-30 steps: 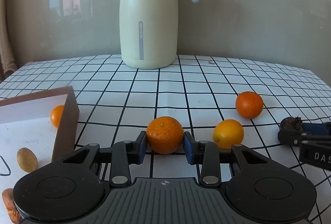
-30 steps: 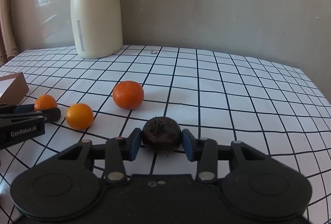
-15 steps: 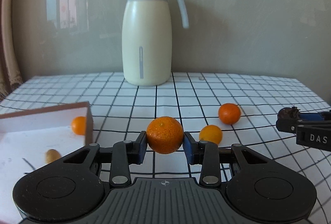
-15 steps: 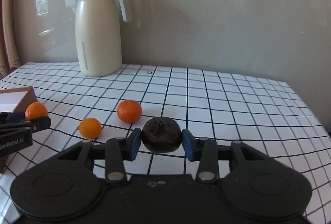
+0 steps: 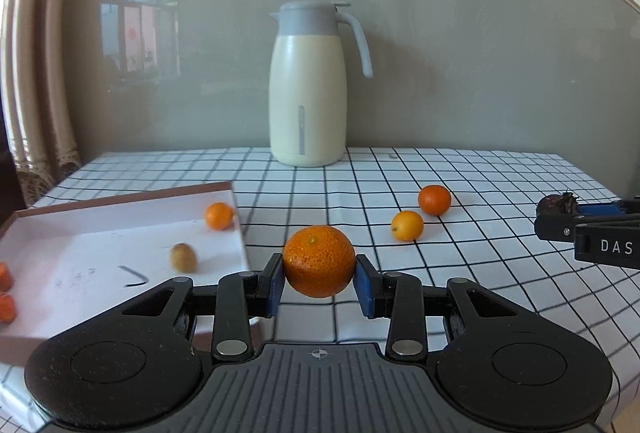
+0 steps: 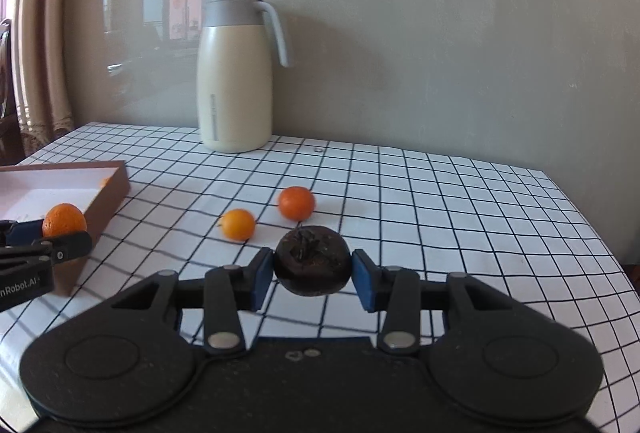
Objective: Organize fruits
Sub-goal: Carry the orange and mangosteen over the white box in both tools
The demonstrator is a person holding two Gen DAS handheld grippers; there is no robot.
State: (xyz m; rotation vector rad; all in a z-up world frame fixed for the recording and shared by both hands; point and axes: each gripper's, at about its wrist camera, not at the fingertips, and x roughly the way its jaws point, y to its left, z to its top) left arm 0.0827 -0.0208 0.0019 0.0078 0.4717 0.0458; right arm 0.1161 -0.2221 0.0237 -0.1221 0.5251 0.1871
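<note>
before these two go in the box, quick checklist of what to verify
1. Left tongs grip on the orange: ok, both blue pads press its sides and it is clear of the cloth.
2. Right tongs grip on the dark fruit: ok, clamped between both pads.
3. Room in the box: ok, bare white floor shows between the small orange and the brownish fruit.
4. Path over the box's near wall: cannot tell, clearance is not readable from these views.
5. Two tongs apart: ok, they sit side by side without touching.
6. Fruit left on the cloth: not ok, two loose oranges remain.
</note>
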